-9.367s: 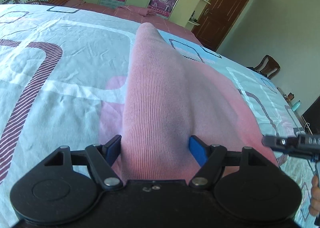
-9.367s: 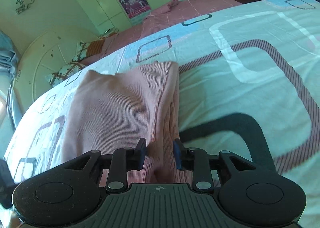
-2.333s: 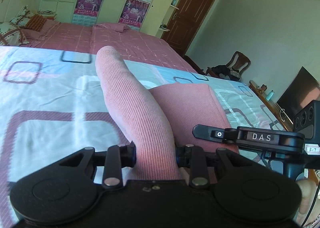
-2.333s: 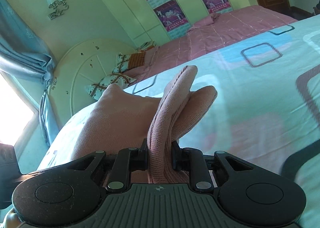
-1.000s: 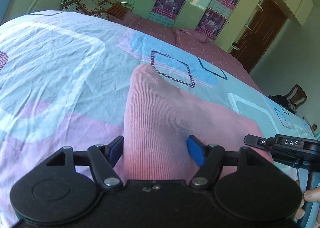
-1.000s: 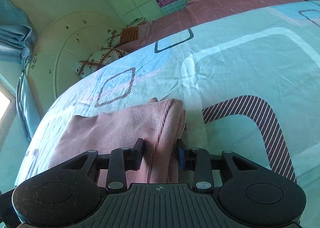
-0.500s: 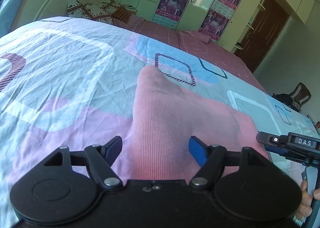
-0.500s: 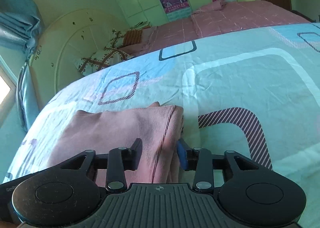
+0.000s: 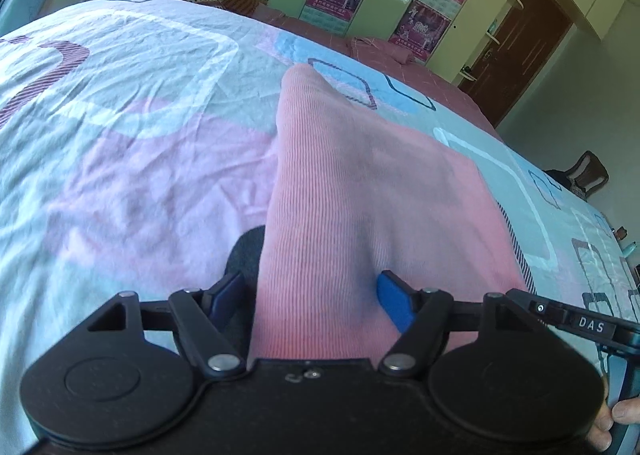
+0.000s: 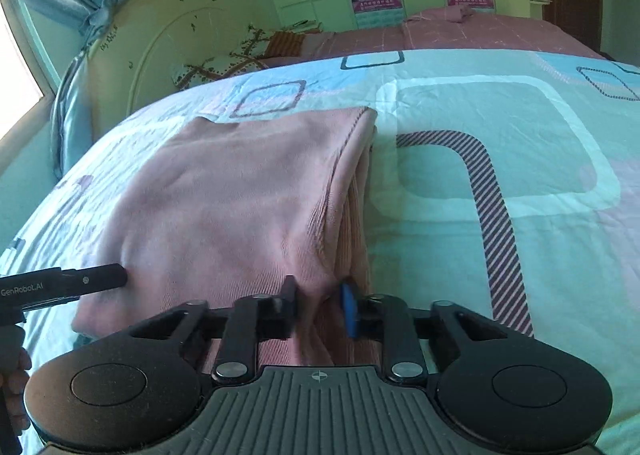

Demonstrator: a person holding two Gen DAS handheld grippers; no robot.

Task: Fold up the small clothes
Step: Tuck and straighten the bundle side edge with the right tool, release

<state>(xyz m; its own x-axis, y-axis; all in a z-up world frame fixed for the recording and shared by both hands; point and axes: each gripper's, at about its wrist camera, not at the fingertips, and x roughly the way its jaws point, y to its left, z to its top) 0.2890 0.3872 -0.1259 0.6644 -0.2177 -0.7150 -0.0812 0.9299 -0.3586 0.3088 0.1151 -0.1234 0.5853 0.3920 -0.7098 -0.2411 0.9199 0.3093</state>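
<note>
- Your left tool [image 9: 310,289] stood spread wide across the near fold of the ribbed pink knit garment [image 9: 360,191]; a few seconds back it had pinched that fold tightly, so the hold there had been let go. I could not tell whether its blue pads [image 9: 394,305] touched the cloth at all.
- Your right tool [image 10: 320,301] had its jaws drawn nearly together on the garment's [image 10: 248,195] near right corner. They had just been closing after a brief widening, with the layered edge between them the whole time.
- The garment had gone from hanging lifted between the two tools to lying as a flat folded rectangle on the patterned light-blue bedsheet [image 10: 500,127]. That suggested this fold was laid down, with a squaring tug or one more fold likely left.
- The right wrist view showed what the left could not: the garment's stacked layers along its right edge, the striped band of the sheet just right of it, and the other tool's tip at its near left corner.
- The left wrist view alone showed the garment's left edge rising as a rounded ridge, and your fingers [image 9: 624,413] on the handle at its right.
</note>
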